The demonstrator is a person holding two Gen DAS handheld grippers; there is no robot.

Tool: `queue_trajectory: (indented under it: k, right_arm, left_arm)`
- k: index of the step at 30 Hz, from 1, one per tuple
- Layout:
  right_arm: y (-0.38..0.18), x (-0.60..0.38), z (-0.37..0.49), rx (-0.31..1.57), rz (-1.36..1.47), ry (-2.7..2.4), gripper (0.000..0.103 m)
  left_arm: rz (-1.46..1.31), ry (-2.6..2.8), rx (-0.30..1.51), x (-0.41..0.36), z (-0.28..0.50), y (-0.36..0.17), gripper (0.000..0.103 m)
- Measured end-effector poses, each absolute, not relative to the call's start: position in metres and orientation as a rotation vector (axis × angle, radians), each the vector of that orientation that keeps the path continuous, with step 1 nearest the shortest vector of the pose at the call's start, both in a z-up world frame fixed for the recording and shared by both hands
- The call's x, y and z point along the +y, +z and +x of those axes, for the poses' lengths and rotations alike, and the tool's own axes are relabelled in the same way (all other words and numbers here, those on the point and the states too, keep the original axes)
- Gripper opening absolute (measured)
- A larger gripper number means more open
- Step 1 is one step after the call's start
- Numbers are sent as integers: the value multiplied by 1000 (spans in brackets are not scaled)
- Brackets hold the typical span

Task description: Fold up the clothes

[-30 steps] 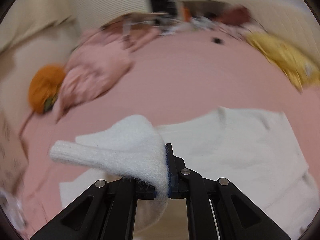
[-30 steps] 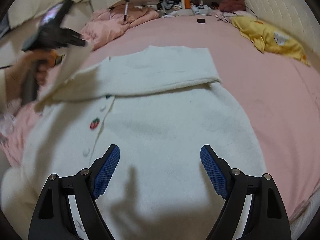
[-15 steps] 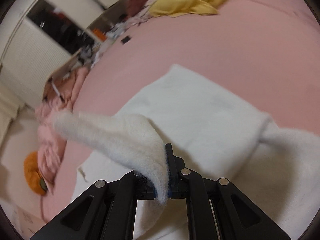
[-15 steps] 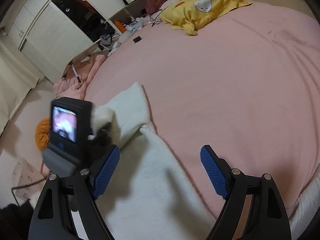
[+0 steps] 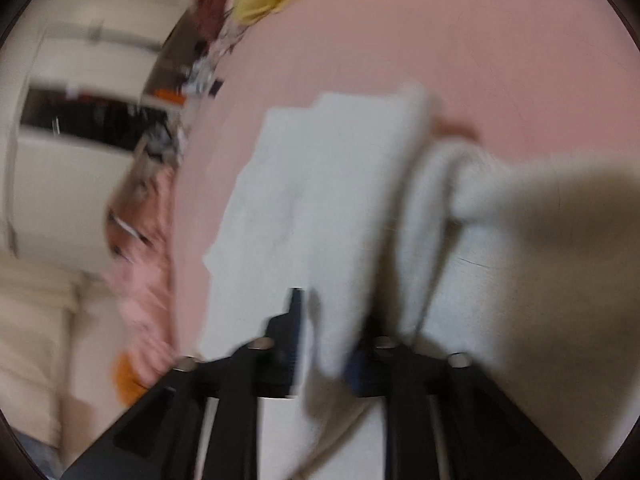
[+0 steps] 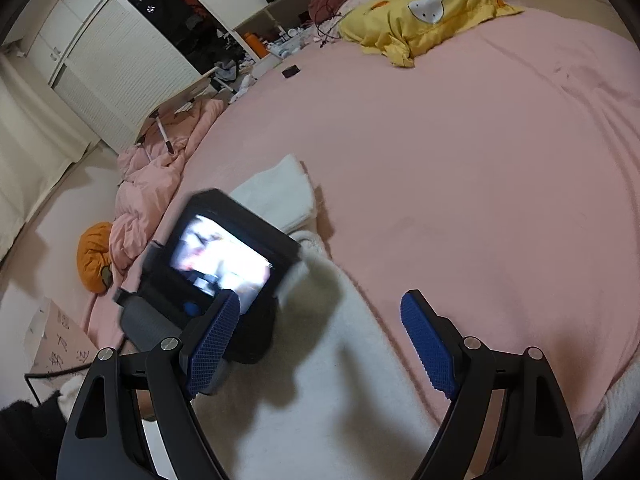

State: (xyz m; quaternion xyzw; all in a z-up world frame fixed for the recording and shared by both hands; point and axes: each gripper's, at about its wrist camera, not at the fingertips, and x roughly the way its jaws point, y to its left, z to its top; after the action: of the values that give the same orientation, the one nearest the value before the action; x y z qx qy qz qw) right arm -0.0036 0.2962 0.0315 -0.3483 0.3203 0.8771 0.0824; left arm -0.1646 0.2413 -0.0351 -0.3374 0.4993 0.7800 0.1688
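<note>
A white fuzzy cardigan (image 6: pixel 320 392) lies on the pink bed (image 6: pixel 460 168), one sleeve (image 6: pixel 276 196) folded across at its far end. In the blurred left wrist view my left gripper (image 5: pixel 324 340) has its jaws a little apart, with the white sleeve (image 5: pixel 340 320) still lying between them over the cardigan (image 5: pixel 304 184). The left gripper's body and screen (image 6: pixel 224 256) show in the right wrist view, above the cardigan. My right gripper (image 6: pixel 320 336) is open and empty over the cardigan's near part.
A yellow pillow (image 6: pixel 424 12) lies at the bed's far end. A pink duvet (image 6: pixel 160 176) and an orange pumpkin cushion (image 6: pixel 94 256) lie at the bed's left edge. A small dark object (image 6: pixel 291 71) lies on the bed. Wardrobes and cluttered shelves (image 6: pixel 192 16) stand behind.
My left gripper swung the sleeve to the right across the cardigan, and its jaws have parted from shut. The right gripper tilted up and stays open.
</note>
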Motion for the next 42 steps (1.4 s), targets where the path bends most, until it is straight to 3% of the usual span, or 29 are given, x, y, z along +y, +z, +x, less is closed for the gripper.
queue_trajectory:
  k: [1,2,4,7,11,16,18,19,20,24,28,30,31,32,37,42]
  right_arm:
    - [34,297,-2,945,-1020,2626,83]
    - [36,298,-1,937,-1004,2630,83]
    - [39,299,0,919,-985,2634,83]
    - [39,293,-7,875,-1017,2650,83]
    - [47,263,-44,718,-1127,2792,83]
    - [55,212,-134,198,-1180,2927,83]
    - [41,206,-170,120,-1239,2907,83]
    - [27,210,-180,118,-1286,2871,83]
    - [11,215,-189,123,-1337,2826,83]
    - [-40,232,-217,137,-1477,2683,89]
    - [-16,227,-216,155,-1376,2759,89]
    - [-2,223,-217,182,-1273,2822,89]
    - [-1,220,-224,179,-1271,2826,90]
    - [-2,215,-233,171,-1287,2821,89]
    - [-45,219,-255,147,-1434,2752,93]
    - [-37,216,-263,152,-1428,2745,92]
  left_arm:
    - [-1006,2251,1265,230,-168,-20,68]
    - [-1052,2282,1065,213,-171,-3,82]
    - [-1131,2323,617,163,-178,30,84]
    - [-1213,2387,205,83,-191,46,84]
    - [-1305,2553,-50,-18,-216,38,84]
    - [-1366,2702,-174,-89,-241,11,84]
    - [-1448,2701,-146,-99,-255,-12,78]
    - [-1485,2710,-100,-102,-259,-23,65]
    - [-1502,2729,-50,-109,-259,-33,62]
    - [-1452,2795,-100,-126,-251,-39,63]
    - [-1397,2805,20,-108,-242,-21,63]
    - [-1266,2775,17,-95,-239,-7,70]
    - [-1240,2762,10,-89,-240,-5,83]
    - [-1244,2757,10,-85,-245,-7,85]
    - [-1428,2713,-77,-87,-276,-41,85]
    - [-1306,2722,-110,-74,-281,-18,84]
